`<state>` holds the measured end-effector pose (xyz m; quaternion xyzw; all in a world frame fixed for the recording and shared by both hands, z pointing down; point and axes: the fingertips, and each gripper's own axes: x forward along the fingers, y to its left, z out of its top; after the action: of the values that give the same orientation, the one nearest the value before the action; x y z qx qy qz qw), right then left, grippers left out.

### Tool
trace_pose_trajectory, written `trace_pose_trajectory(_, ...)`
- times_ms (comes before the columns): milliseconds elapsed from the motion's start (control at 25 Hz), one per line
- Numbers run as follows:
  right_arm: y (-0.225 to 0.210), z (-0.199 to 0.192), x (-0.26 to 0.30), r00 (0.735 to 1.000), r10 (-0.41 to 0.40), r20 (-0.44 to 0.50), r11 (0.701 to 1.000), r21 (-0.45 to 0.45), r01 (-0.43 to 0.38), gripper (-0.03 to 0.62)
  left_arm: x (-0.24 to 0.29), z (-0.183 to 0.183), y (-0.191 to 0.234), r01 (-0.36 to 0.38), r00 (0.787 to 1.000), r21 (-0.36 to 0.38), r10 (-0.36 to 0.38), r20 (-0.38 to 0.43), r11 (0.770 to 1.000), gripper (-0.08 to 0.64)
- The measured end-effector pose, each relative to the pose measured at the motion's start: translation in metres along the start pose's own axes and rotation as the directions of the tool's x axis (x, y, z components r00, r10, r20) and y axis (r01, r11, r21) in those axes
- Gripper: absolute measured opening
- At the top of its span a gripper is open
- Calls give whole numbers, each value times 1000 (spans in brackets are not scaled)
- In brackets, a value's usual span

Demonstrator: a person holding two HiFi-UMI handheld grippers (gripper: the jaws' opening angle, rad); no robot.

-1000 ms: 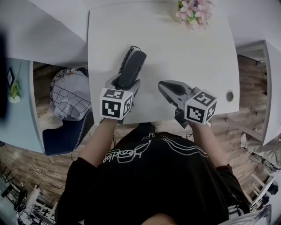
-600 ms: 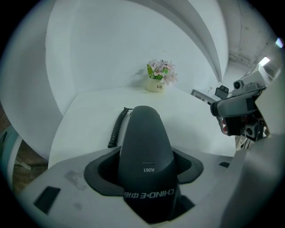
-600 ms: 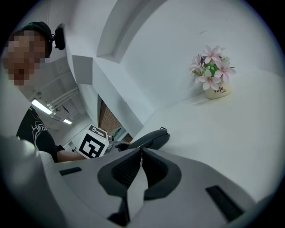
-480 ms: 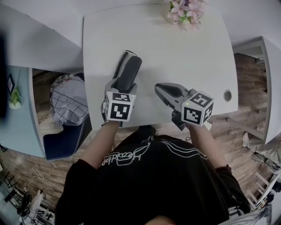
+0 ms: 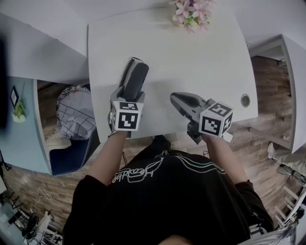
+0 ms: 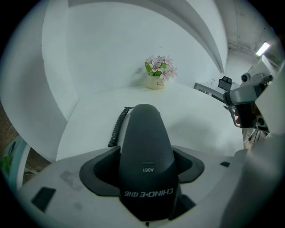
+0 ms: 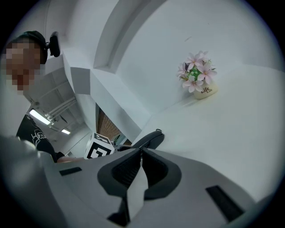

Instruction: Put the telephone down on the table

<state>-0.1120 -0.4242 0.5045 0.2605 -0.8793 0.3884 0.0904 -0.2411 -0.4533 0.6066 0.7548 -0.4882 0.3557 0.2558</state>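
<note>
Telephone (image 5: 135, 79) matt dk-grey plastic; table (image 5: 201, 57) smooth matt white; floor (image 5: 270, 105) wood planks.

You are working with two grippers, one left gripper (image 5: 132, 94) and one right gripper (image 5: 178, 98). You also have one telephone (image 5: 135, 79) with one coiled cord (image 5: 126, 72), one table (image 5: 191, 62), one flower pot (image 5: 189, 10) and one basket (image 5: 71, 117).

Reaches both forearms forward over the near edge of the table (image 5: 210, 62). Grips the telephone handset (image 5: 136, 77) in the left gripper (image 5: 128, 94), tilted steeply down inside that edge, its 2 jaws wide and just now opening a little further, pads touching the handset's sides. Holds the right gripper (image 5: 184, 99) alongside, nearer level, above the same edge, its 2 jaws pressed together, empty.
</note>
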Motion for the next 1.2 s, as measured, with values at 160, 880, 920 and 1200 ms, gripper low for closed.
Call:
trace_pose_trajectory(160, 5, -1, -4, 1000, -1, -1, 1000, -20, 1, 40, -2, 0, 9, -25, 999, 6, 25, 27, 1000, 317)
trace_pose_trajectory(880, 91, -2, -85, 992, 125, 24, 963, -244, -116, 41, -162, 25, -57, 154, 921, -206, -65, 385, 966, 334)
trace_pose_trajectory(920, 102, -4, -93, 989, 149, 23, 957, -257, -139, 40, -174, 24, -69, 185, 909, -217, -82, 409, 958, 333)
trace_pose_trajectory(1200, 170, -22, -151, 970, 241, -1, 888, -402, -222, 40, -269, 31, -170, 375, 776, -94, -257, 575, 922, 182)
